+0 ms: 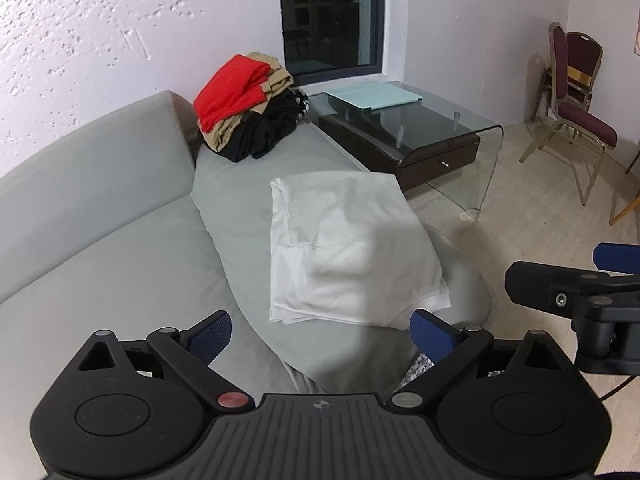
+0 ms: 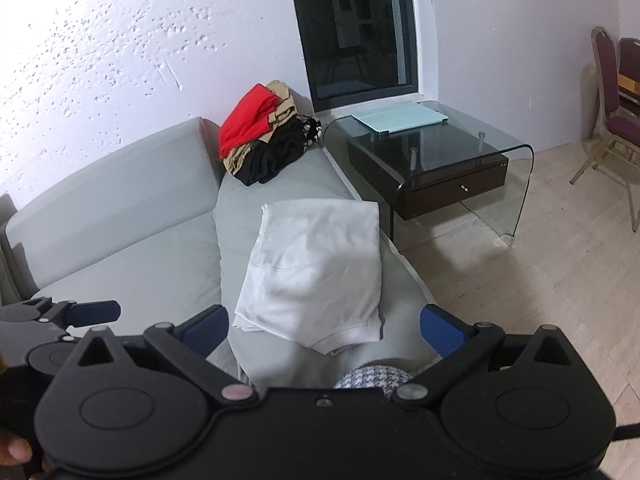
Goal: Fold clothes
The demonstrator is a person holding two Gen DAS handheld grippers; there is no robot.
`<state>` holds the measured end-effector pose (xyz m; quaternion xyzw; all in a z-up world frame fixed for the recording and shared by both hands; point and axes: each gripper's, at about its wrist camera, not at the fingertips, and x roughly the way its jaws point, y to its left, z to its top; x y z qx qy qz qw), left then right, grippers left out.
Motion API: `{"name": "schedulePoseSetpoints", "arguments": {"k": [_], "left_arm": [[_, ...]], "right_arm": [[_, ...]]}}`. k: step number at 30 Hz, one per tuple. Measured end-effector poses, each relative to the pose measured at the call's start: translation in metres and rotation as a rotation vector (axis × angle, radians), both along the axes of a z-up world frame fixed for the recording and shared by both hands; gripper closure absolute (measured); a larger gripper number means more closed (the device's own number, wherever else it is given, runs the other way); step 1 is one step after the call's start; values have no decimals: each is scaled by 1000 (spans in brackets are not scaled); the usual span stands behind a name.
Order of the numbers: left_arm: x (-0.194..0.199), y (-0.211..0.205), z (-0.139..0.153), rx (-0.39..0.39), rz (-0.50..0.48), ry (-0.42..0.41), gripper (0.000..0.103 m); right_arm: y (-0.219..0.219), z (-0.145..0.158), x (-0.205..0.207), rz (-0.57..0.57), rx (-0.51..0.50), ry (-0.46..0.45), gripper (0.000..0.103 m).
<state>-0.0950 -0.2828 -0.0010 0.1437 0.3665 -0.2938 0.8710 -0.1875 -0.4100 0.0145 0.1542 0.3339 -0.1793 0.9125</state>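
We hold our left gripper [image 1: 322, 334] and right gripper [image 2: 324, 330] spread wide and empty above the folded white garment [image 1: 348, 252] lying on the grey sofa [image 1: 120, 216].

Light: even indoor brightness, coming from above and behind the cameras
Window [image 1: 332, 16]: dark, only faint reflections
Wall [image 1: 100, 20]: washed out to a pinkish white
Shadows: soft grey patch across the white folded cloth [image 1: 348, 248] in both views
Glare: pale sheen on the glass table [image 1: 432, 120]
Distortion: strong fisheye bending, black corners
Focus: slightly soft throughout
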Motion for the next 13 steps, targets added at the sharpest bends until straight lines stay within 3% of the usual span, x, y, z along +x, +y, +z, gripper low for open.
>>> {"name": "schedulePoseSetpoints", "arguments": {"k": [13], "left_arm": [[5,-12,-14,15,-10,7,4]], "right_arm": [[-6,-14,7,5,27,16,0]]}}
